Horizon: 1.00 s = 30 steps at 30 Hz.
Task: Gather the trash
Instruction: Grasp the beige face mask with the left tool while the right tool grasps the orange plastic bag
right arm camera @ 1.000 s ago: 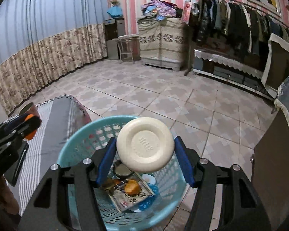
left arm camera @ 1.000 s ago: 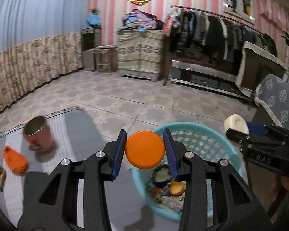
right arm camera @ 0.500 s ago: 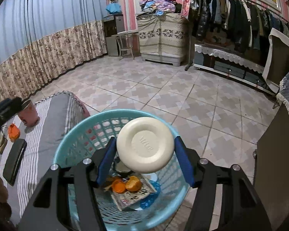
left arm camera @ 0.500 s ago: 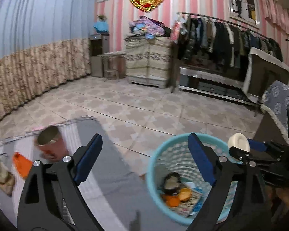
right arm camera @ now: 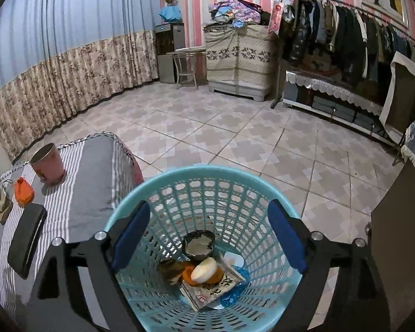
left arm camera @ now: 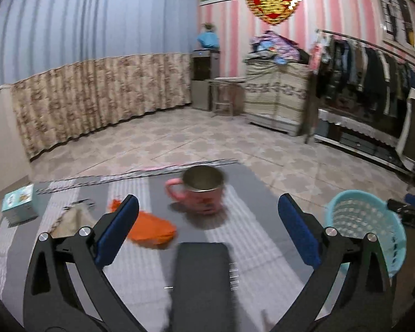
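A low bed (left arm camera: 262, 221) with a grey-and-white striped cover stood on a tiled floor (right arm camera: 235, 127), in a room with pink striped walls, a blue curtain with a floral lower band, one covered cabinet heaped with clothes and one rack of dark garments. One red heart ornament (left arm camera: 272, 2) hung on the wall. On the bed lay one pink mug (left arm camera: 202, 191), one orange wrapper (left arm camera: 152, 229), one beige scrap (right arm camera: 1, 203), one black case (left arm camera: 202, 282) and one small teal box (left arm camera: 19, 203). One teal basket (right arm camera: 262, 182) stood on the floor just beside the bed's corner. The left gripper (left arm camera: 207, 232) hung over the bed, its jaws opening wide with nothing pressed between them; the case lay at 6 o'clock below its middle, the mug at 12 o'clock, the wrapper at 9 o'clock near its left finger, and the basket at 3 o'clock past its right finger. The right gripper (right arm camera: 210, 235) hung over the basket's mouth, jaws opening and gripping nothing. Down in the basket, one white disc (right arm camera: 204, 269) rested on orange lids, at 6 o'clock from the claw's middle, beside one dark cup (right arm camera: 197, 244) and on a printed packet (right arm camera: 218, 285). How many orange lids there were could not be told.
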Motion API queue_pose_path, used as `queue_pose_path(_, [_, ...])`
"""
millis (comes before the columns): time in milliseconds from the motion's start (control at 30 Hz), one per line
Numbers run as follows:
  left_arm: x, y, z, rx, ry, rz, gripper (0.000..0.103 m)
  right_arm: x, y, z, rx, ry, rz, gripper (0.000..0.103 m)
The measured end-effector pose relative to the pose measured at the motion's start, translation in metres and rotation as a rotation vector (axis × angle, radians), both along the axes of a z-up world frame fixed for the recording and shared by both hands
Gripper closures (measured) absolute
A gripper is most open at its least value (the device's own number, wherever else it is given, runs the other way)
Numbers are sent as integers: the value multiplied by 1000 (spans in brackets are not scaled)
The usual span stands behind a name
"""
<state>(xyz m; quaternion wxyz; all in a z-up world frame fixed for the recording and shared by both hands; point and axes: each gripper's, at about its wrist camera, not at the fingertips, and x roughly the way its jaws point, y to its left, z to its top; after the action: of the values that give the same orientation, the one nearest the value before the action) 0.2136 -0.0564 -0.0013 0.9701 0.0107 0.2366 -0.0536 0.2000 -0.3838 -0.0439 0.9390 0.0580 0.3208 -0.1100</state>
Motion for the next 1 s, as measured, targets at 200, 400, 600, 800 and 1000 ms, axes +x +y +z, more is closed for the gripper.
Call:
queue_pose_path(200, [8,66,-10,17,28,91,6,4,41,11,0,-34,63,17])
queue_pose_path(400, [12,123,-20,25,39,175,6,19,93,13,-20,-41,141,17])
queue_pose_path(600, [31,169,-40,4,91,203,7,36,144,2,-26,-15,225,17])
queue_pose_path(800, [65,191,-70,1,183,204,18,53,183,-11,-38,20,282,17])
queue_pose_path(1000, [91,204,-101,-51,293,201,23,72,212,-18,-46,47,334,17])
